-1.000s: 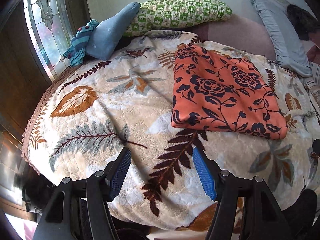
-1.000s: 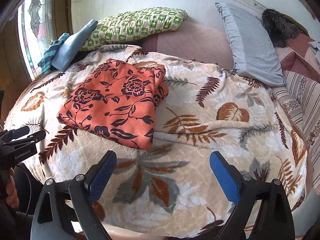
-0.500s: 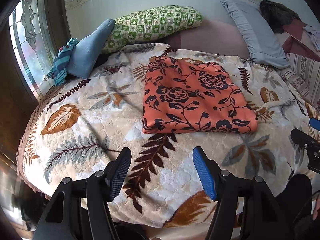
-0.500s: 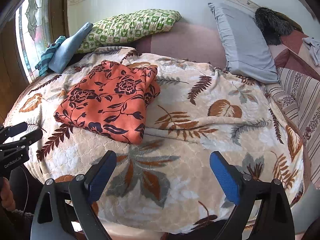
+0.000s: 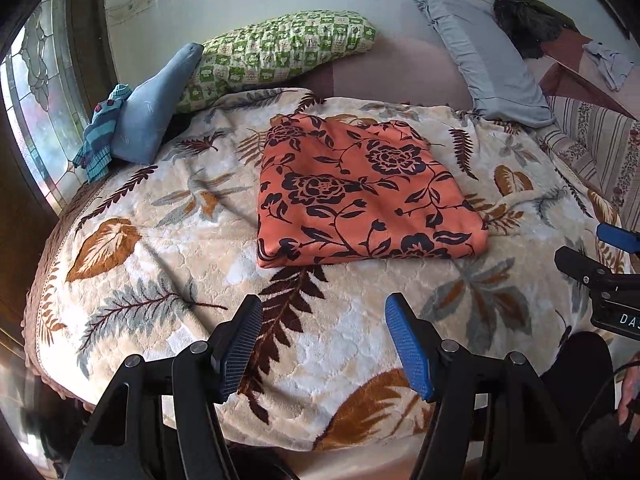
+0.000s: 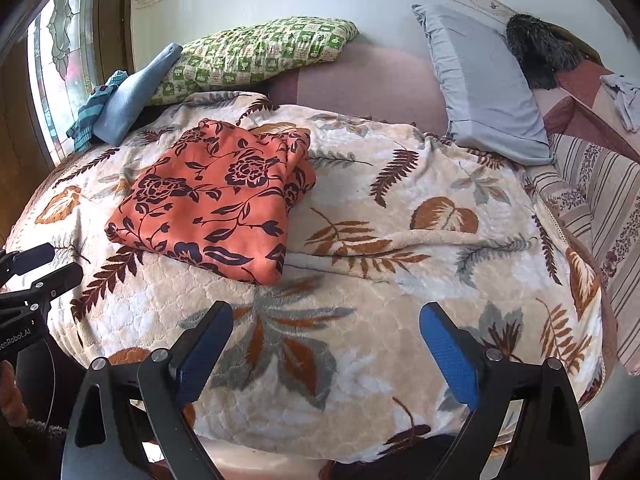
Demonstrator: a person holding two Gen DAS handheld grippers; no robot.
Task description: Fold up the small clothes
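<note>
1. Both grippers have drawn back toward the bed's near edge; left gripper and right gripper spread, holding nothing.
2. Orange floral garment lies folded on the leaf-print blanket; this piece looks finished.

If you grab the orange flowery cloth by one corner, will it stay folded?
Probably not. The orange floral garment looks thin and soft, with loose layered edges on one side, so it would likely droop and unfold. It seems light. On the plush leaf-print blanket it would probably drag and bunch up, not slide.
</note>
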